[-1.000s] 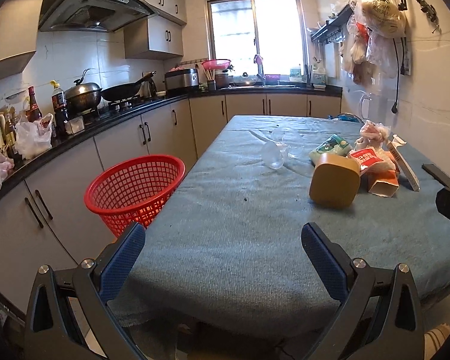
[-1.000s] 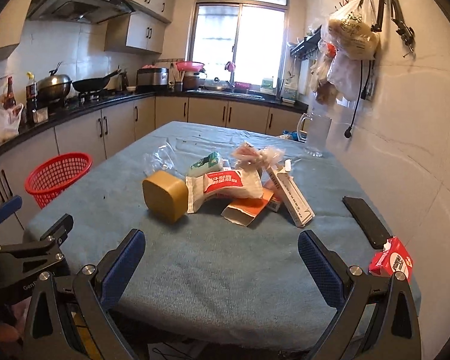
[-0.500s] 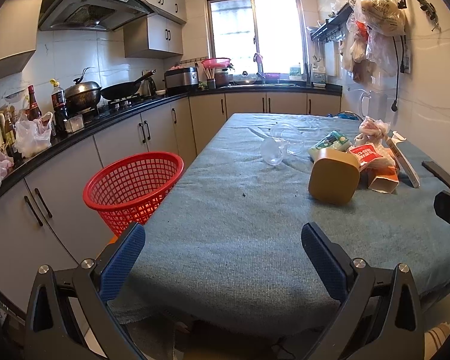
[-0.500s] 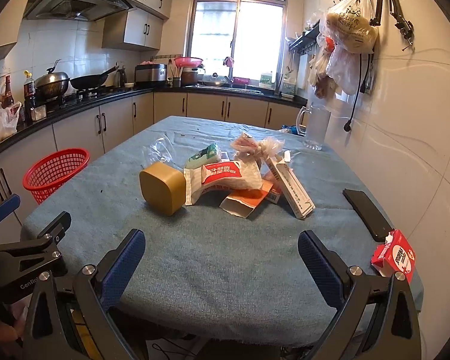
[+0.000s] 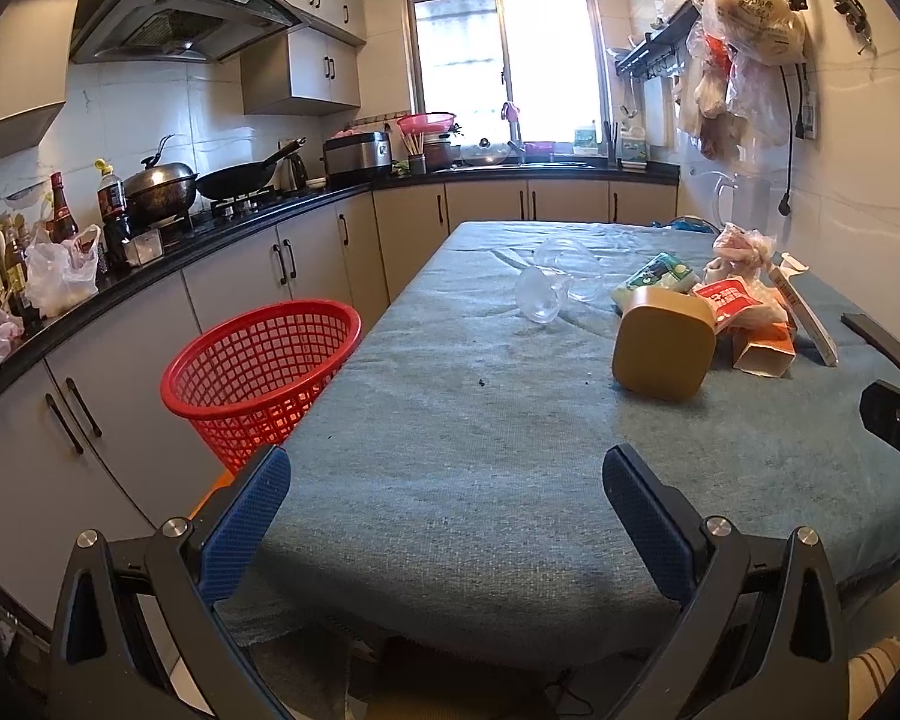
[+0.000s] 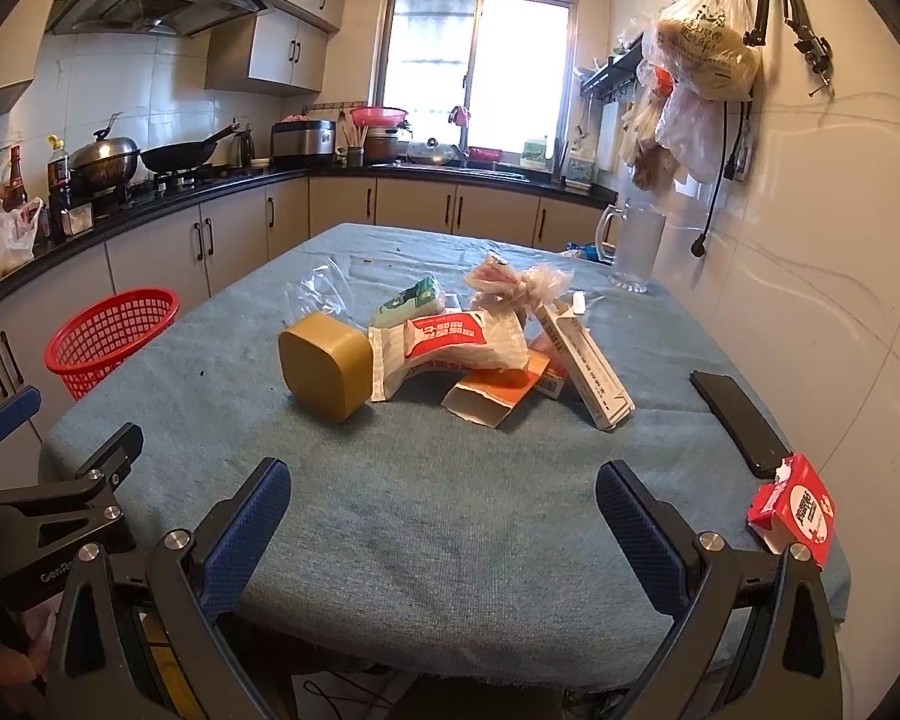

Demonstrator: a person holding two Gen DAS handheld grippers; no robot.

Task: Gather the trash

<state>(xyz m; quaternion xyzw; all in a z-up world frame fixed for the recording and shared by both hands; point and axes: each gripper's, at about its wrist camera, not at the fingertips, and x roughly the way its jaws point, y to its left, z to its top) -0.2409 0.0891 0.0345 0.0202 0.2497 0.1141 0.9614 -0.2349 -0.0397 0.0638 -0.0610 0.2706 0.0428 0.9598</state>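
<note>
A pile of trash lies on the blue-grey cloth table [image 6: 450, 510]: a mustard-yellow tub [image 6: 325, 365] on its side, a white-and-red wrapper [image 6: 450, 342], an orange carton [image 6: 495, 393], a long white box [image 6: 588, 369], a green packet [image 6: 411, 300] and a knotted plastic bag [image 6: 510, 282]. The tub [image 5: 663, 345] and clear plastic packaging [image 5: 555, 285] show in the left wrist view. A red mesh basket [image 5: 264, 366] stands beside the table's left edge. My left gripper [image 5: 447, 504] and right gripper [image 6: 444, 516] are open and empty over the near table edge.
A black phone [image 6: 741, 420] and a small red carton [image 6: 795, 507] lie at the table's right edge by the wall. A glass jug [image 6: 633, 249] stands at the far right. Kitchen counters with pans run along the left. Bags hang on the right wall.
Both grippers have drifted slightly; the trash pile sits a little higher in the views. Nothing has been taken hold of.
</note>
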